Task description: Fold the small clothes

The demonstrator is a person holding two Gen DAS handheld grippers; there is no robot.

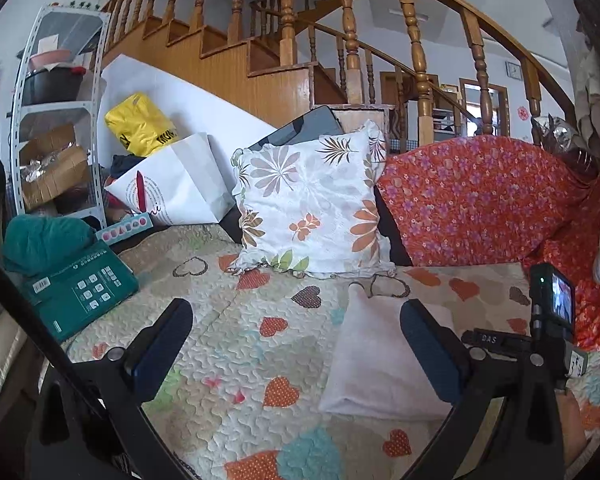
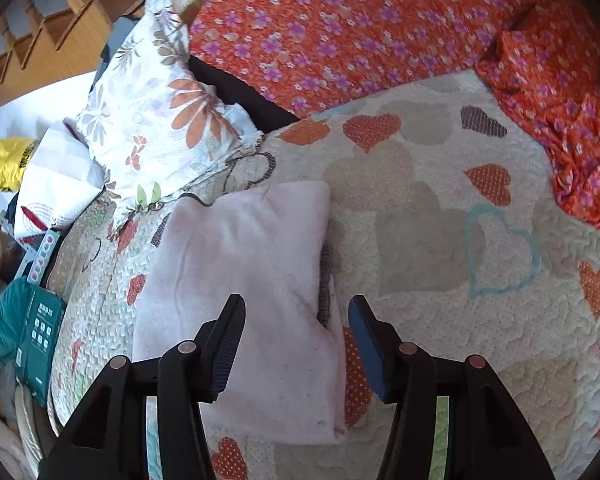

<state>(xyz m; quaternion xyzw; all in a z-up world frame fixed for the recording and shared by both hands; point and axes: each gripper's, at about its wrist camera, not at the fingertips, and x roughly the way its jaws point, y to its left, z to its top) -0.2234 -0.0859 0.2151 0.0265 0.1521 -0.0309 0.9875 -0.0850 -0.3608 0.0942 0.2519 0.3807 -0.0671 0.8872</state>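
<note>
left wrist view: the left gripper (image 1: 296,344) is hanging over the cream quilted bedspread with heart patches (image 1: 228,360), fingers spread wide, pinching nothing.
garment from here: the pale pink fleecy folded garment (image 1: 376,364) is lying flat on the quilt, just right of the gap between the fingers, in front of the white floral-print cushion (image 1: 308,204).
right wrist view: the right gripper (image 2: 296,344) is sitting right over the same pink garment (image 2: 244,280) — fingers spread, left finger over the fabric, right finger just past its right edge, nothing clamped.
handling guess: looking soft, light and floppy, so it's probably going to sag and drag on the quilt.
where to grab: I'd go for the right edge near the grey ribbed cuff (image 2: 325,284) — layers are stacked there, so pinch them all together.
</note>
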